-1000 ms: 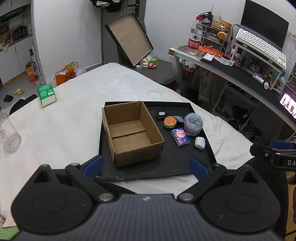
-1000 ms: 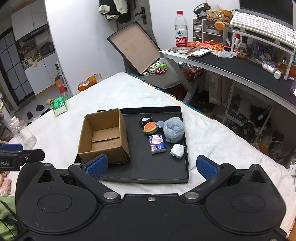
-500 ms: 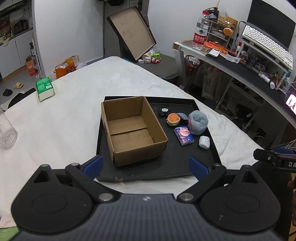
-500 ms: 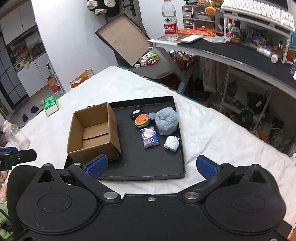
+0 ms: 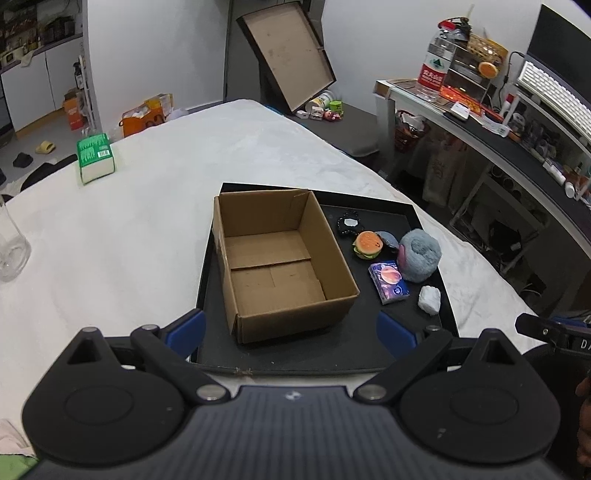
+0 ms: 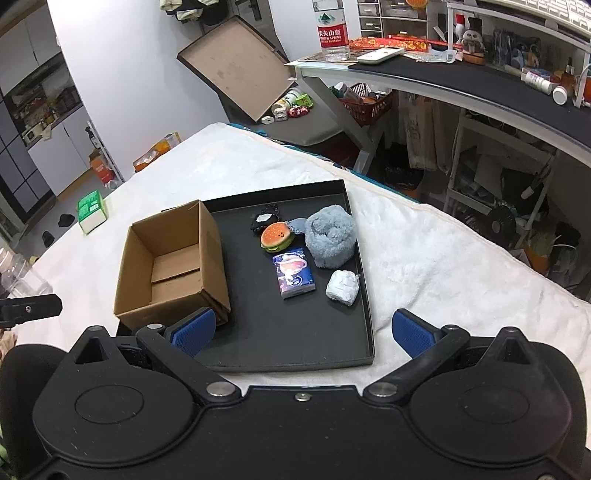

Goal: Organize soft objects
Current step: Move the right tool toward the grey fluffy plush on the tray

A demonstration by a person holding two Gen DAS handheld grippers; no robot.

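An empty cardboard box [image 5: 280,266] [image 6: 173,262] stands on the left half of a black tray [image 5: 354,347] [image 6: 288,339]. To its right lie a burger plush [image 5: 367,245] [image 6: 277,236], a grey-blue fluffy toy [image 5: 419,258] [image 6: 332,236], a purple tissue pack [image 5: 388,281] [image 6: 294,277], a white wad [image 5: 429,300] [image 6: 342,287] and a small black item [image 5: 349,223] [image 6: 264,219]. My left gripper [image 5: 291,330] hangs open over the tray's near edge, in front of the box. Over the near edge too, my right gripper [image 6: 301,332] is open and holds nothing.
The tray rests on a white blanket [image 5: 147,206]. A green carton [image 5: 94,158] and a clear jar [image 5: 11,247] stand at the left. A cluttered desk [image 6: 461,77] with a water bottle [image 6: 333,31] runs along the right. A brown tray lid [image 5: 288,55] leans at the back.
Both grippers have moved forward and closer to the tray, so the box and the soft items look larger. Neither gripper's opening has changed.
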